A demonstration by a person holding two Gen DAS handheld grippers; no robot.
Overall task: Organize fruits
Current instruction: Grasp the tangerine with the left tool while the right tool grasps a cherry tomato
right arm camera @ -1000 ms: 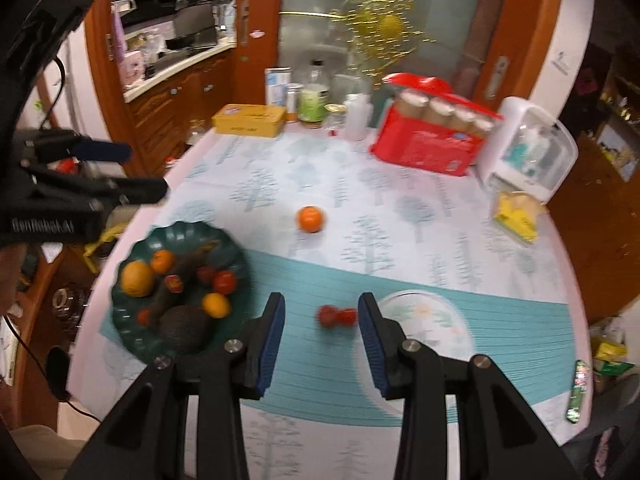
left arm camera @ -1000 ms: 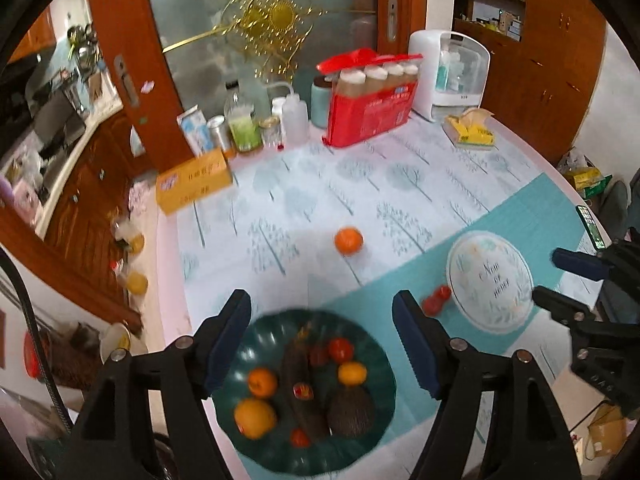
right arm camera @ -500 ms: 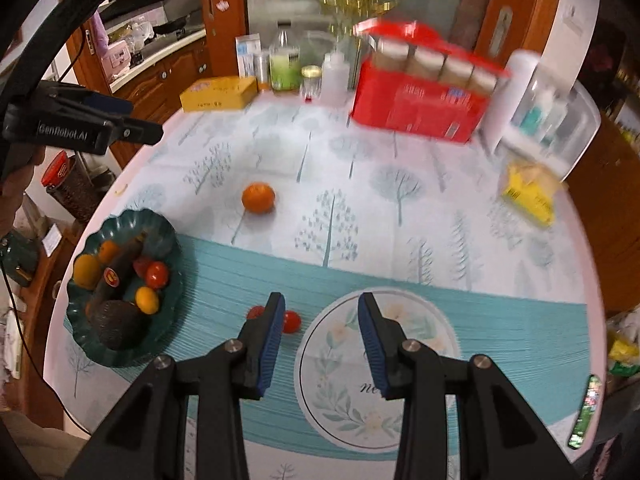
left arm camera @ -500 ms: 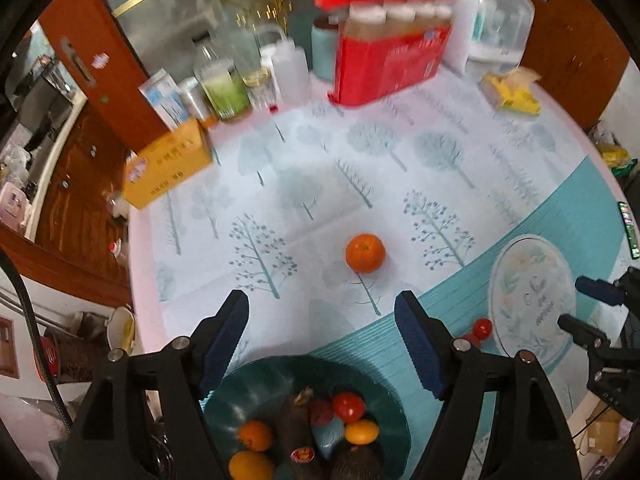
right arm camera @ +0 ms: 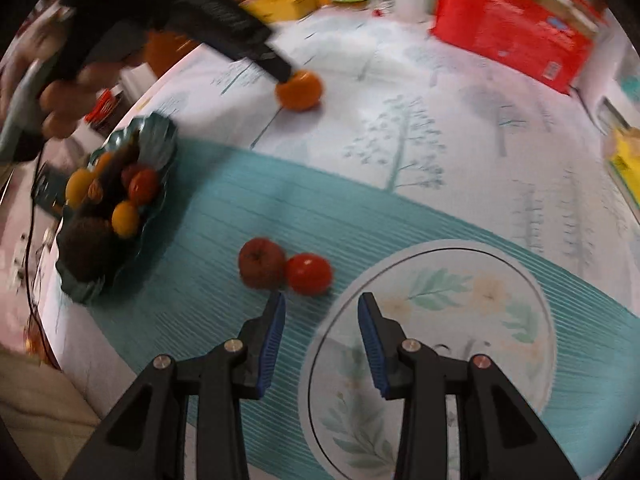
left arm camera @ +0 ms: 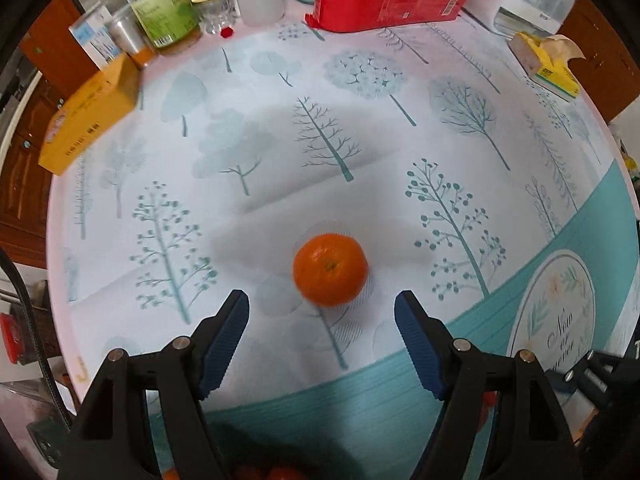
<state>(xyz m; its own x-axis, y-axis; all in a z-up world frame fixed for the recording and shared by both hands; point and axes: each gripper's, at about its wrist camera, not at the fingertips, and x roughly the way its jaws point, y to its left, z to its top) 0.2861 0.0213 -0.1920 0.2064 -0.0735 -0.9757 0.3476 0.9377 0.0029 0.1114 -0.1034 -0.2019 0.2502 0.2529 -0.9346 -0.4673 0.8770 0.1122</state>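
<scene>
Closing on the orange (left arm camera: pixel 330 269) is the step in hand for the left gripper (left arm camera: pixel 322 307), whose jaws stand wide apart and empty with the fruit just ahead of the tips, roughly centred between them, resting on the tree-print cloth of the table (left arm camera: pixel 280 128). From the right wrist view one left fingertip looks very near or touching the orange (right arm camera: pixel 300 90); blur makes it hard to say which. To do this well, I would judge, the jaws should go further forward and down until the pads sit at the fruit's widest part, level on both sides, before any squeeze; a round fruit on smooth cloth is likely to roll away if one pad arrives first. A gentle, even squeeze should be enough. The right gripper (right arm camera: pixel 322 308) has its jaws apart too, holding nothing, poised just short of a tomato (right arm camera: pixel 309 274) that touches a darker red fruit (right arm camera: pixel 261 263) on the teal mat; it should straddle only one. The bowl (right arm camera: pixel 160 136), already holding fruit, sits at the table's left edge and seems the likely destination.
</scene>
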